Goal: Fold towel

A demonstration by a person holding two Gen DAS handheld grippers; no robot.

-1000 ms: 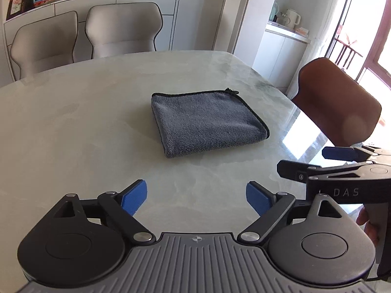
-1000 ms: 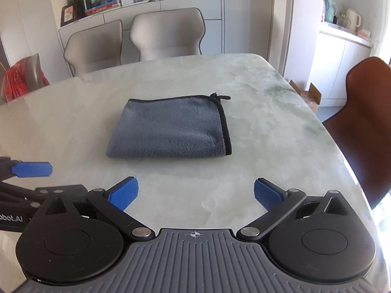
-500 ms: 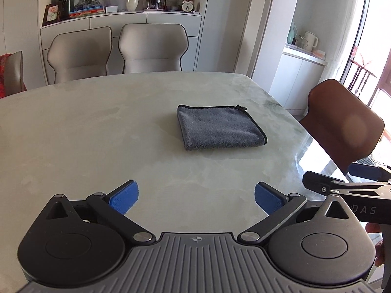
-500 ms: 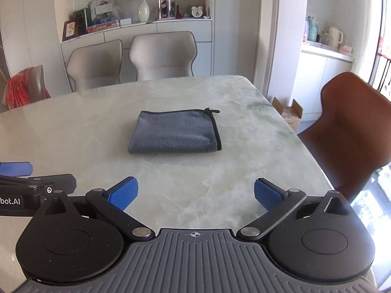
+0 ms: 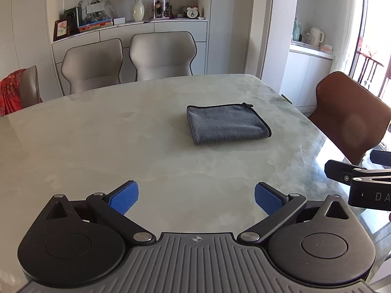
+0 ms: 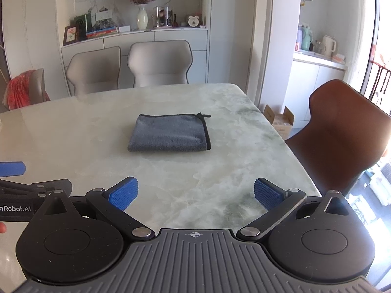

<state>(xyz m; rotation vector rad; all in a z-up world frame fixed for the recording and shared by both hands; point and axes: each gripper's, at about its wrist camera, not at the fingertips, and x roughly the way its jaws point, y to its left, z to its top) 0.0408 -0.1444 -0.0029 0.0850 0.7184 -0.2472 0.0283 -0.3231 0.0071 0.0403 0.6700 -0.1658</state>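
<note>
A grey towel point(image 5: 226, 124) with black trim lies folded into a small rectangle on the marble table point(image 5: 97, 134); it also shows in the right wrist view point(image 6: 169, 134). My left gripper point(image 5: 196, 197) is open and empty, well back from the towel near the table's front edge. My right gripper point(image 6: 195, 194) is open and empty, also well back from the towel. Each gripper shows at the edge of the other's view, the right one point(image 5: 361, 173) and the left one point(image 6: 14, 171).
A brown chair point(image 6: 342, 134) stands at the table's right side. Two beige chairs point(image 5: 127, 61) stand at the far side. A chair with red cloth point(image 5: 14, 92) is at the far left. A cardboard box point(image 6: 281, 119) sits on the floor.
Both grippers have pulled back and up from the towel, which now looks smaller and farther. The towel has not moved. Both grippers stay open.
</note>
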